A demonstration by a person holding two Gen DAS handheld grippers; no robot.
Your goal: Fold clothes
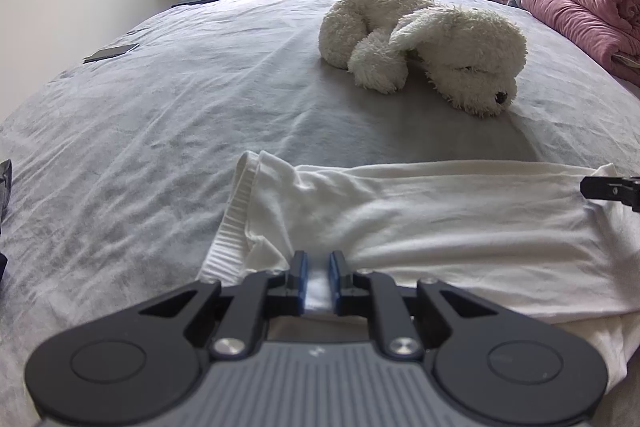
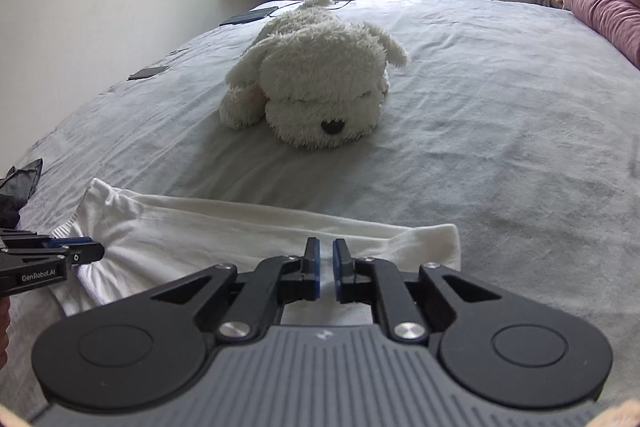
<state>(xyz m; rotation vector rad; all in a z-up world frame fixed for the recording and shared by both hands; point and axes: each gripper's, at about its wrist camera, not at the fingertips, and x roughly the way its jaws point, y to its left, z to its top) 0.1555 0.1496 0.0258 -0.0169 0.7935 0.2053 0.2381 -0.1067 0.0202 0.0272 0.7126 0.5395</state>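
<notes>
Black hand-held gripper [image 1: 318,269]: blue pads, silver screws, ribbed grey body.

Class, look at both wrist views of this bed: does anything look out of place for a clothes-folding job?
Yes. A white plush dog lies on the grey bed just beyond the white garment, in the folding area. Nothing looks spilled or damaged.

My two wrist cameras sit low, facing the window across the grey-sheeted bed [image 1: 160,115]. Both catch the fluffy white plush dog [image 1: 424,43], nearer on the right.
</notes>
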